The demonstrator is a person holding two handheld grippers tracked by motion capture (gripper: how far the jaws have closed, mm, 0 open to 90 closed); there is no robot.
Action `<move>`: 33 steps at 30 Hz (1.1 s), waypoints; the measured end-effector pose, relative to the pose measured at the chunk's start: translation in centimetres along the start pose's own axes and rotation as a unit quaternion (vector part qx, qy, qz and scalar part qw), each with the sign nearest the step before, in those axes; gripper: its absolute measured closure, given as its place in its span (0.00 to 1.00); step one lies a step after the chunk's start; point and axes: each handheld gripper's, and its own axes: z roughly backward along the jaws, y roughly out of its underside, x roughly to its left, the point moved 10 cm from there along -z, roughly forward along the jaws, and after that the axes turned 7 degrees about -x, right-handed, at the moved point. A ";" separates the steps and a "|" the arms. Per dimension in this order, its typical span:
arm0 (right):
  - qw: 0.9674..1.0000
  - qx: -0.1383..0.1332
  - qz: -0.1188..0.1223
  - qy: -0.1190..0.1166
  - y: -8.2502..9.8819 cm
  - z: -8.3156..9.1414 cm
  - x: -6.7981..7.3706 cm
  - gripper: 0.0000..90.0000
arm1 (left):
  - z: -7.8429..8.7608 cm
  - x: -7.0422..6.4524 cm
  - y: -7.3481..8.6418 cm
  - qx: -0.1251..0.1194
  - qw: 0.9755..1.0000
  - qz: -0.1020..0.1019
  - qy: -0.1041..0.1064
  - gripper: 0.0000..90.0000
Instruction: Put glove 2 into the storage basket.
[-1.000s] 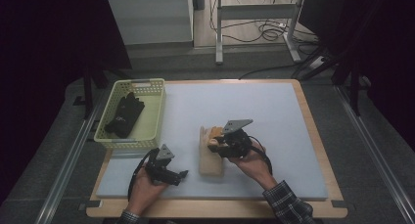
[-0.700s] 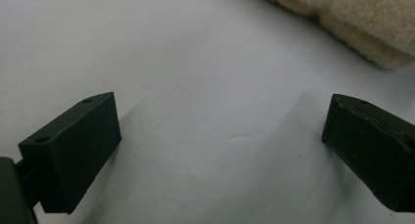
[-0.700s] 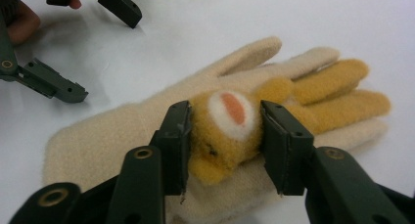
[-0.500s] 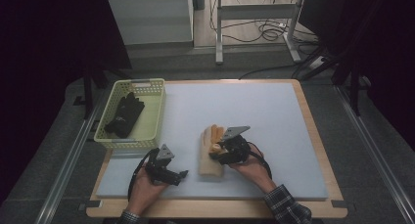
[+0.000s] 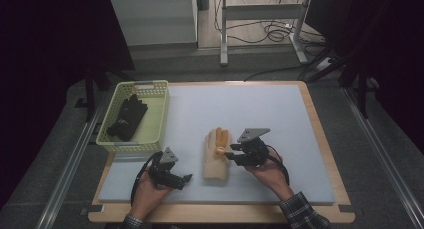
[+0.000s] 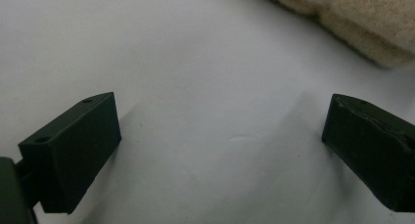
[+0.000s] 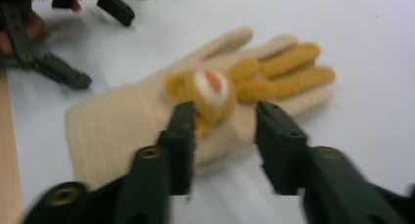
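Right claw (image 7: 222, 119) half open, jaws just been closing, straddling edge of cream knit glove (image 5: 217, 153) lying mid-tabletop, no grip yet. Left claw (image 6: 220, 136) wide open, empty, near-left. Looks like pickup step; next: pinch glove, lift toward yellow basket (image 5: 155, 131) holding black glove (image 5: 128, 118).

The person's two hands come in from the near side. The left hand (image 5: 145, 189) holds the left gripper (image 5: 182, 179) low and flat, with its two black jaws wide apart and nothing between them. The right hand (image 5: 270, 170), in a checked sleeve, holds the right gripper (image 5: 226, 153) pointing to the left. Its jaws have just been closing but a gap shows between them
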 end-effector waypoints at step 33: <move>0.998 0.040 -0.004 -0.046 4.3 -2.7 4.2 0.98 | 0.0 -0.1 0.0 0.002 1.000 0.003 0.000 0.01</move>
